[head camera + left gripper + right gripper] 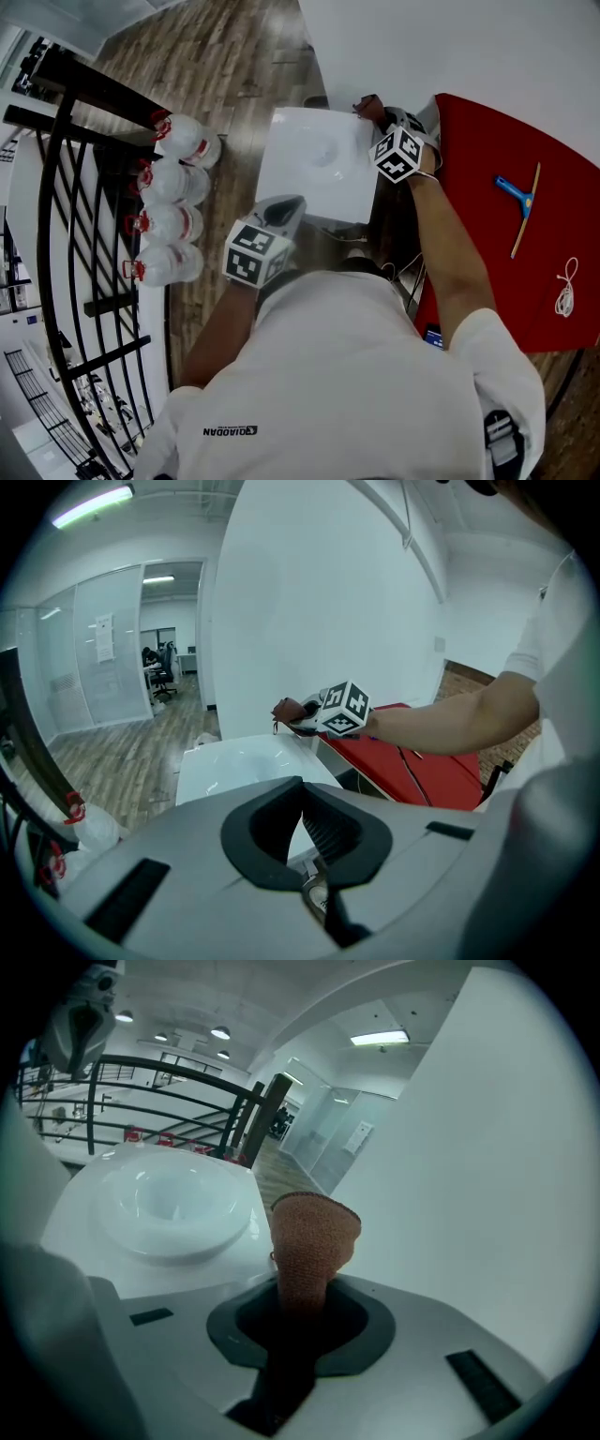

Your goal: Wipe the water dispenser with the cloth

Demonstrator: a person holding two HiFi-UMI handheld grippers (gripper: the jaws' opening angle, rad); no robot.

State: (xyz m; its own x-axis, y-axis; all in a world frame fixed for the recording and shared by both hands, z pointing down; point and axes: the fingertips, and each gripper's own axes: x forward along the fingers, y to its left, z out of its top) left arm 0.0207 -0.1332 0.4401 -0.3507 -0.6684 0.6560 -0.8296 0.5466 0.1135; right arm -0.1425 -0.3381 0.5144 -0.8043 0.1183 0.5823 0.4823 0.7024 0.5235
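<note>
- The left gripper (pixel 281 217), its jaws drawn together on nothing, hovers just off the near edge of the water dispenser (pixel 314 164). It is best kept clear there.
- The dispenser's white top lies just ahead and to the left of the right gripper (pixel 392 131).
- The right gripper pinches the cloth (pixel 314 1237), which sticks out past its tips. Pressing the cloth flat onto the top and sweeping left with even pressure should serve.
</note>
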